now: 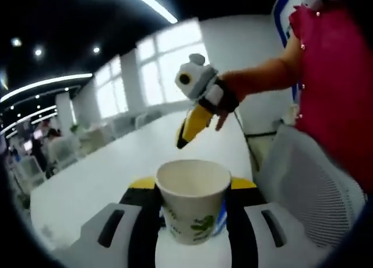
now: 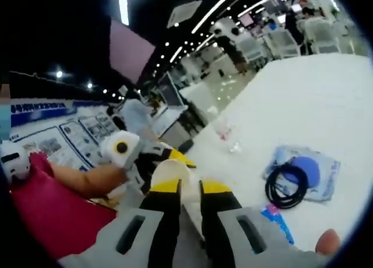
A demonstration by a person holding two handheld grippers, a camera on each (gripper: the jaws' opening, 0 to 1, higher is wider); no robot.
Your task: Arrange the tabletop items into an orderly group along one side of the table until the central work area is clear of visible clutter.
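Table [image 2: 303, 99]: we are seeing it white, carrying a cable [image 2: 287, 185].
Room: ceiling strips are glowing.
Left gripper [image 1: 192, 212]: we are clamping a cup [image 1: 193, 198].
Right gripper [image 2: 189, 192]: its jaws are sitting nearly together, gripping nothing.

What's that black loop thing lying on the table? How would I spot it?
Look across the big white table. Near its edge lies a clear plastic bag with a blue round patch inside. The coiled black cable rests on that bag, the only dark ring on the table.
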